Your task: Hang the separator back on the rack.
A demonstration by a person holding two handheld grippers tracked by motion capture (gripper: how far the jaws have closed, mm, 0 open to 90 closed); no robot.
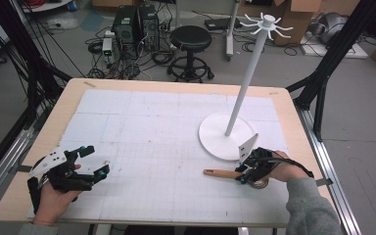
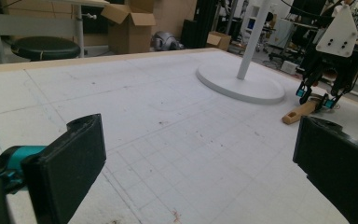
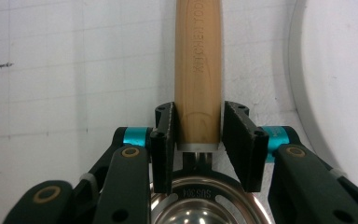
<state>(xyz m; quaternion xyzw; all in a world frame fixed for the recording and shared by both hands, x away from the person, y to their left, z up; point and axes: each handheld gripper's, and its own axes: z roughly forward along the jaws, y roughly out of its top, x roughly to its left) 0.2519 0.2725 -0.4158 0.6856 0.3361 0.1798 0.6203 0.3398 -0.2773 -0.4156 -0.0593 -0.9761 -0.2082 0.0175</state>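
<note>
A kitchen tool with a wooden handle [image 1: 220, 173] and a steel bowl [image 1: 260, 183] lies flat on the white mat at the right front. My right gripper [image 1: 245, 174] is shut on the handle [image 3: 199, 56] just ahead of the steel bowl [image 3: 200, 205], with both pads against the wood. From the left gripper view, the right gripper [image 2: 314, 98] stands over the handle [image 2: 300, 112]. My left gripper [image 1: 95, 160] hovers open at the left front with nothing between its jaws [image 2: 196, 140].
A white hanger stand with a round base [image 1: 215, 142] and a tall pole [image 1: 245, 88] with hooks on top stands just behind the right gripper. Its base rim [image 3: 303, 93] runs close beside the handle. A stool [image 1: 191, 39] and boxes lie beyond the table.
</note>
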